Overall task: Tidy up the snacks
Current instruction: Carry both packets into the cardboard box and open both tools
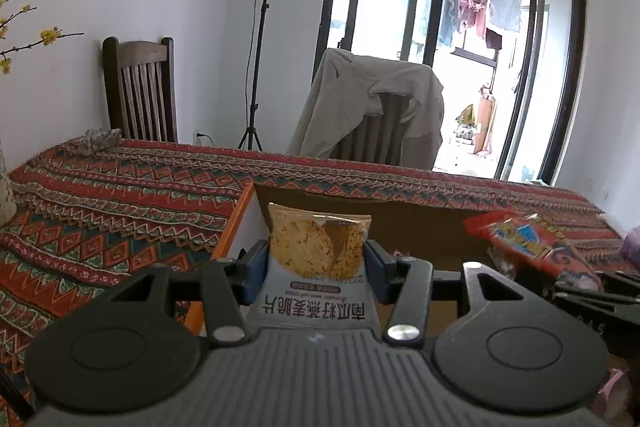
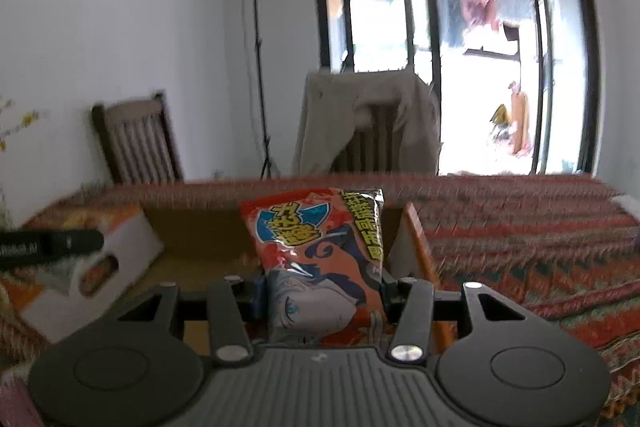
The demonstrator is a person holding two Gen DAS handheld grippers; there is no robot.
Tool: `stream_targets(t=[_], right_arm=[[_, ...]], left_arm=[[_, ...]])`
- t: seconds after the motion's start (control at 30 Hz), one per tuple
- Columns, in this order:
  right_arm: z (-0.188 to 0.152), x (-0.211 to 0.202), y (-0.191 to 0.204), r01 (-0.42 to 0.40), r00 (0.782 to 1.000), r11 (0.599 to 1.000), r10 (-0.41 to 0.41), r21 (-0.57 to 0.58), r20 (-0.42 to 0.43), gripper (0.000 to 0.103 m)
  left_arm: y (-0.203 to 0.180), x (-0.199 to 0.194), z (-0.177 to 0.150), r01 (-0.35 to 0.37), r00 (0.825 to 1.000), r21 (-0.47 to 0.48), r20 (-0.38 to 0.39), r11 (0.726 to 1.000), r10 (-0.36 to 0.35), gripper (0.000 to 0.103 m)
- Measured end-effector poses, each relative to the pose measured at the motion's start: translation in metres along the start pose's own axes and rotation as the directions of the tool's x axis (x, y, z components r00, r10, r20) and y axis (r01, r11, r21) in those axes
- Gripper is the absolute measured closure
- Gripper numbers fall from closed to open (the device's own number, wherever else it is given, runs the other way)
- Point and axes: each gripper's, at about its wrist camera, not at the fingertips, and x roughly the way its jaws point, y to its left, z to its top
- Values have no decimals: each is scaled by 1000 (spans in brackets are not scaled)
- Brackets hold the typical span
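At the left wrist view's centre we see the left gripper [image 1: 317,263] with jaws clamped on a cracker packet [image 1: 316,255] — above the cardboard box [image 1: 420,227] on the counter [image 1: 120,195]. Mid-frame in the right wrist view, the right gripper [image 2: 324,291] grips a red snack bag [image 2: 320,247] — jaws pressed on its sides.

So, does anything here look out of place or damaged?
Nothing is spilled or damaged. The only untidy thing is a grey garment hanging crookedly over a chair back beyond the table.
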Motion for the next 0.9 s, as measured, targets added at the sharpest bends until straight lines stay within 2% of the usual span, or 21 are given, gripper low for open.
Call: stream_targets(t=[0.1, 0.13, 0.17, 0.2, 0.23, 0.27, 0.3, 0.33, 0.67, 0.9], right_arm=[[-5, 4, -1, -9, 999, 1000, 9, -2, -37, 54], [-6, 5, -1, -8, 999, 1000, 8, -2, -43, 54], [-8, 5, -1, -7, 999, 1000, 7, -4, -49, 52], [-9, 5, 0, -9, 999, 1000, 9, -6, -52, 42], [-9, 6, 2, -8, 999, 1000, 8, -10, -51, 27], [-10, 4, 3, -7, 999, 1000, 7, -15, -45, 19], [-8, 2, 4, -10, 999, 1000, 10, -17, -37, 7], [-9, 0, 5, -18, 999, 1000, 18, -17, -27, 0], [-6, -5, 5, -26, 1000, 1000, 26, -17, -1, 0], [3, -16, 4, -36, 999, 999, 37, -14, 29, 0]], left_arm=[[-1, 3, -8, 0, 1000, 28, -4, 1000, 0, 47], [0, 3, -10, 8, 1000, 26, -3, 1000, -8, 38], [2, 1, -12, 17, 1000, 17, 0, 1000, -17, 24], [4, -1, -13, 20, 1000, 4, 12, 1000, -20, 17], [5, -4, -14, 16, 1000, -4, 25, 1000, -16, 4], [7, -7, -14, 9, 999, -15, 41, 1000, -9, 0], [9, -10, -15, 12, 998, -25, 54, 1000, -11, 0], [9, -11, -15, 25, 998, -31, 56, 999, -23, 0], [8, -20, -11, 30, 997, -52, 76, 998, -26, 0], [13, -43, 7, 45, 994, -119, 106, 992, -32, 0]])
